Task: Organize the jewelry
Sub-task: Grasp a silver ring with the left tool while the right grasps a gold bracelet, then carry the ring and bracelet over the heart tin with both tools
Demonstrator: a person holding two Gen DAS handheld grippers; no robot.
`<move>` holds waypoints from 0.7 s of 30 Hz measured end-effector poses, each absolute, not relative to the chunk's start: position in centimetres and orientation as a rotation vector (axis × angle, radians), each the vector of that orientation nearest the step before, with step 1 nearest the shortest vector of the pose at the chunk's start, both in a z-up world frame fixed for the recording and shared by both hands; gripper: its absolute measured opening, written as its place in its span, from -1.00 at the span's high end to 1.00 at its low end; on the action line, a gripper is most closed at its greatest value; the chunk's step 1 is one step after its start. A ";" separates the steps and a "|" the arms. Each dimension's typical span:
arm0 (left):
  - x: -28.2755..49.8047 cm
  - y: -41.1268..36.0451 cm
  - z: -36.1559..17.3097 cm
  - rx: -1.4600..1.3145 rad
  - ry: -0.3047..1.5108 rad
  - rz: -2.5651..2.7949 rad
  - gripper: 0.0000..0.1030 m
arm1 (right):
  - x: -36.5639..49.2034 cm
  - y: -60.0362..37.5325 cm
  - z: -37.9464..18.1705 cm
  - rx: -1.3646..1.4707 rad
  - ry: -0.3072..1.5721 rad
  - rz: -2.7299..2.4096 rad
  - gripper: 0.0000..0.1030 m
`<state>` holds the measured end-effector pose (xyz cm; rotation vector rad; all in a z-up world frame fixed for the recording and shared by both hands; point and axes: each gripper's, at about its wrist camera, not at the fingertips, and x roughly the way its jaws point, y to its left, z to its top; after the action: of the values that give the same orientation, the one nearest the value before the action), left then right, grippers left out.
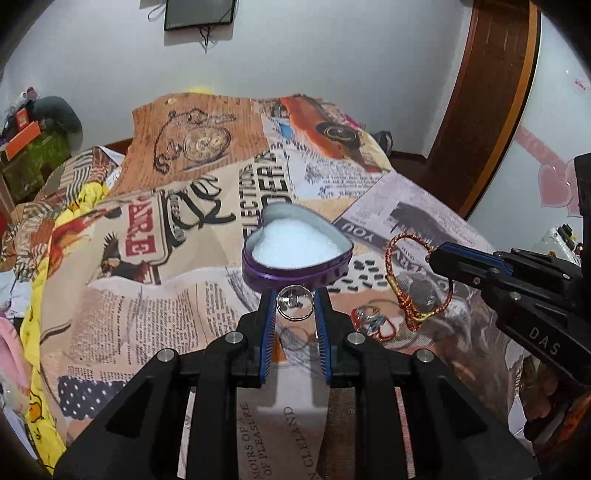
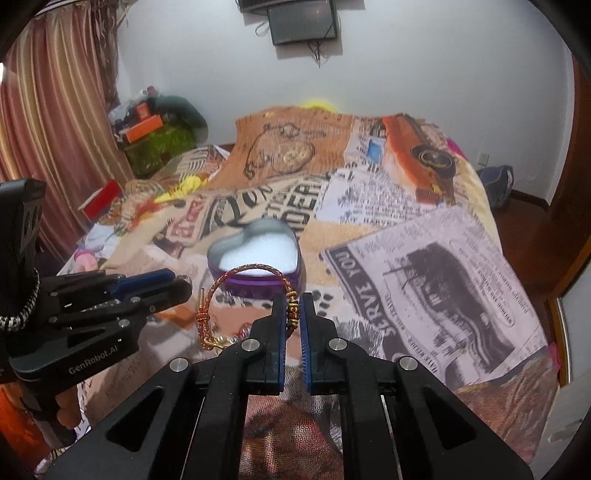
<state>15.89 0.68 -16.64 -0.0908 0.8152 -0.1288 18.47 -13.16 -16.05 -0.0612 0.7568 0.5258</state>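
Note:
A purple heart-shaped tin (image 1: 295, 254) with white foam inside sits open on the printed bedspread; it also shows in the right wrist view (image 2: 255, 254). My left gripper (image 1: 294, 306) is shut on a silver ring (image 1: 295, 307), held just in front of the tin. My right gripper (image 2: 293, 314) is shut on a red-and-gold cord bracelet (image 2: 251, 271), held above the bed to the right of the tin; the bracelet hangs in the left wrist view (image 1: 406, 280). The left gripper shows at left in the right wrist view (image 2: 162, 286).
A small red-rimmed trinket (image 1: 373, 323) lies on the bedspread (image 1: 147, 302) between the grippers. Cluttered boxes (image 2: 155, 136) stand at the far left by the curtain. A wooden door frame (image 1: 491, 92) rises on the right. A dark screen (image 2: 303, 22) hangs on the wall.

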 end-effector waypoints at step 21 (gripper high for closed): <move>17.6 2.3 -13.0 -0.083 0.689 -0.076 0.61 | 21.1 -11.7 -13.5 -0.099 0.640 0.486 0.88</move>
<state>17.60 2.35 -12.95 -0.0827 0.6889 -0.0756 21.11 -11.67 -13.52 -0.0987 0.6401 0.4860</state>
